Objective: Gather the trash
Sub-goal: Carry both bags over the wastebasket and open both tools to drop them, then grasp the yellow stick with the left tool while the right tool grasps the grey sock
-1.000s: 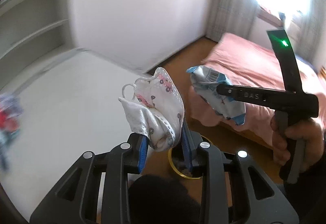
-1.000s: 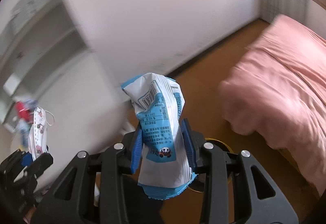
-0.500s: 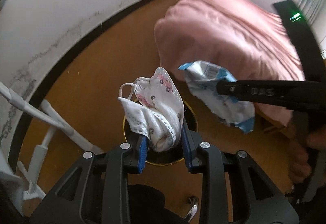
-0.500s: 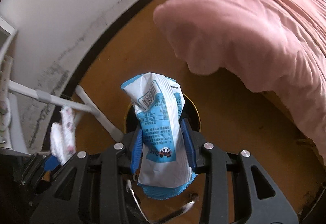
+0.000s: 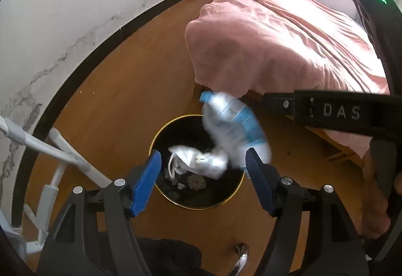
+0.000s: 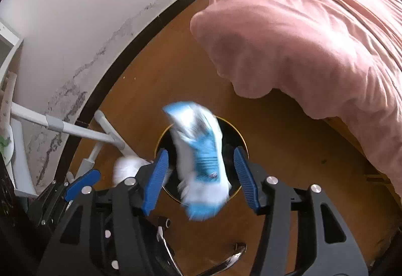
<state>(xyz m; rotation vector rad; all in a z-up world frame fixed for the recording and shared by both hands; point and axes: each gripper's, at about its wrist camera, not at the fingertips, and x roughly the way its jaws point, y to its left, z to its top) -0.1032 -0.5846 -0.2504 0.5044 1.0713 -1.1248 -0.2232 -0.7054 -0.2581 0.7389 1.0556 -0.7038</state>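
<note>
Two grippers point down over the black bin (image 5: 227, 201). Left gripper (image 5: 203, 181): jaws opening, nothing pressed between the pads; the face mask (image 5: 198, 161) lies blurred below it inside the bin. Right gripper (image 6: 199, 175): jaws opening, the blue-white wrapper (image 6: 201, 157) blurred between the pads, untouched, above the bin's mouth.

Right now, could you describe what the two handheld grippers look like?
Both are black plastic frames with silver screw heads and ribbed blue pads on the fingers. The left gripper and right gripper look alike. In the left view, the right one's body bears white letters "DAS" and a small green light.
</note>
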